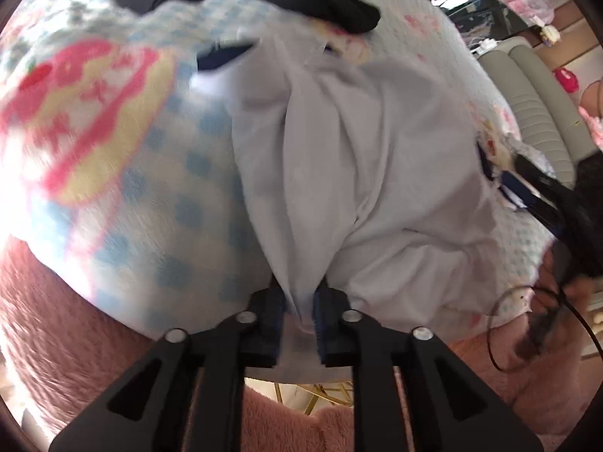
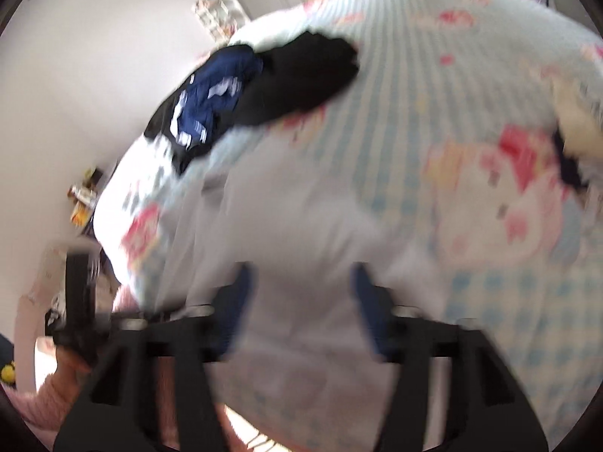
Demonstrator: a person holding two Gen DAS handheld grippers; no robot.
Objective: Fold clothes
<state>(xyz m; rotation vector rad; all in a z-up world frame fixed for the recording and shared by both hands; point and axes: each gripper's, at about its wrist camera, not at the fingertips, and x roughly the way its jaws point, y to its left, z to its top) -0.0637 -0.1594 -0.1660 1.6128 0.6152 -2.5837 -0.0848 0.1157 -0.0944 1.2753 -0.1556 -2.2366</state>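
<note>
The left tongs pinch a bunched edge of the white shirt, which lies rumpled ahead on the bed. The right tongs stand wide around its near edge. A thin pinch could slip, spoiling the fold.

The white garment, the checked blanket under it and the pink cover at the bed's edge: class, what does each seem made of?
White garment: thin woven cloth, probably cotton, matte; it falls in soft narrow folds.
Checked blanket: plush fleece, likely; its printed squares look fuzzy, though blur adds to that.
Pink cover: long-pile fleece or faux fur; streaked nap shows.
</note>
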